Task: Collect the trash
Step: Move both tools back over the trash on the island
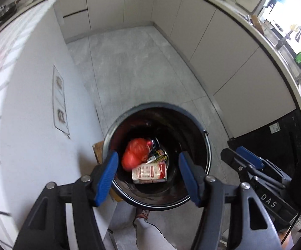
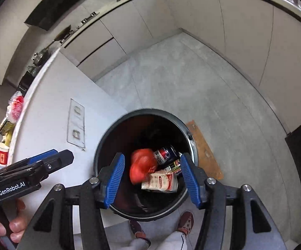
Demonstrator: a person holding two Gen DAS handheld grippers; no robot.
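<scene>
Trash (image 1: 148, 164) below parted fingers (image 1: 106, 177)

Two hand-held grippers point steeply downward, side by side. The left gripper (image 1: 148, 175) has its blue-padded jaws apart with nothing between them. The right gripper (image 2: 152, 177) is likewise parted and empty-jawed.

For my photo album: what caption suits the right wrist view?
Open right gripper above a black bin holding a red bag, can and carton.
</scene>
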